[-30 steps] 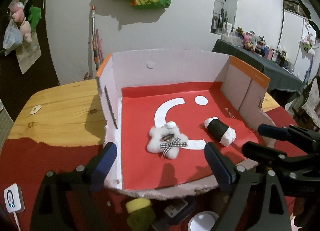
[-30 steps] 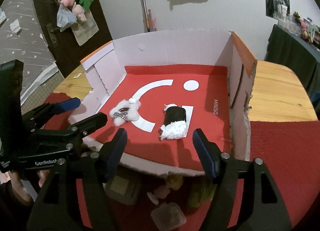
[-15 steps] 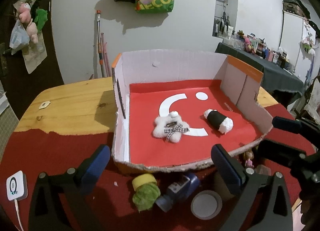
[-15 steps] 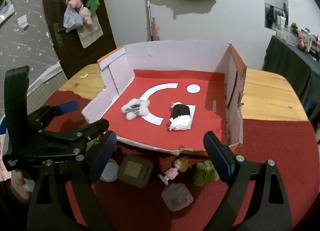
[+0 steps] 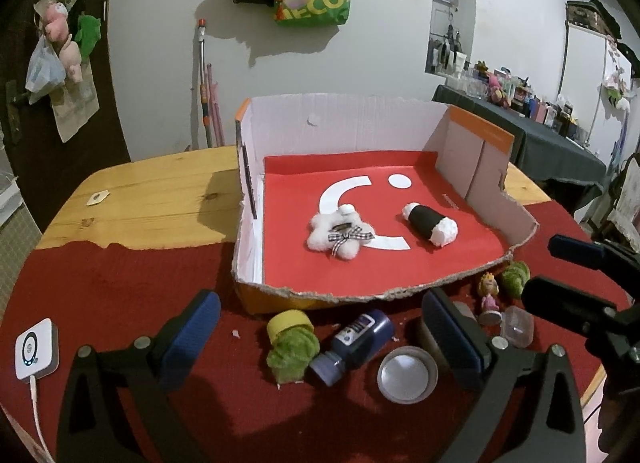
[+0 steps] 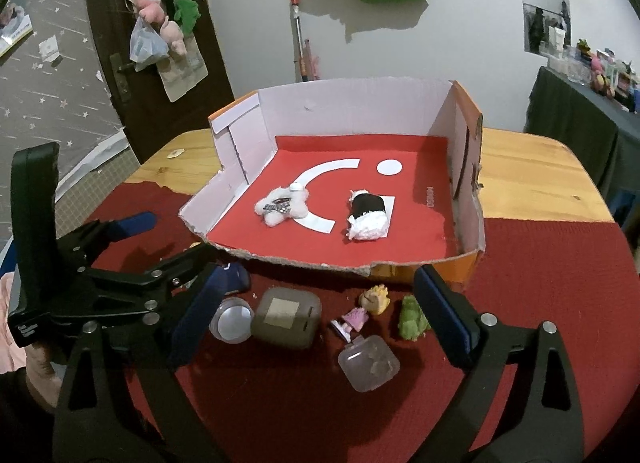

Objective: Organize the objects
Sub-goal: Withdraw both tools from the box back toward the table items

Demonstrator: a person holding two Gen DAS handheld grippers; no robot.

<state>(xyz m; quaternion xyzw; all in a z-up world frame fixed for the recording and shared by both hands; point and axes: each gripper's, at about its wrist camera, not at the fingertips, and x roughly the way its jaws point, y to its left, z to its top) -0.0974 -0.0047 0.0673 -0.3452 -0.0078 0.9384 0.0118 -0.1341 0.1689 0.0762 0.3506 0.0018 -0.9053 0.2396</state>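
Observation:
An open cardboard box (image 5: 480,151) (image 6: 240,131) with a red floor holds a white fluffy star toy (image 5: 340,233) (image 6: 282,205) and a black-and-white roll toy (image 5: 430,223) (image 6: 368,217). On the red cloth in front lie a green plush with a yellow cap (image 5: 290,347), a dark blue bottle (image 5: 354,343), a round tin (image 5: 407,373) (image 6: 232,318), a brown square case (image 6: 286,317), a small doll (image 5: 489,291) (image 6: 362,309), a green plush (image 6: 412,317) and a clear plastic case (image 5: 518,325) (image 6: 368,363). My left gripper (image 5: 320,337) and right gripper (image 6: 320,327) are open and empty above them.
A white device with a cable (image 5: 36,349) lies at the cloth's left edge. Bare wooden tabletop (image 5: 160,199) (image 6: 532,179) flanks the box. A wall with hanging bags stands behind; a dark cluttered table (image 5: 552,143) is at the right.
Both grippers have pulled back from over the box toward the near edge. The loose objects in front of the box have come into full view. Both stay open.

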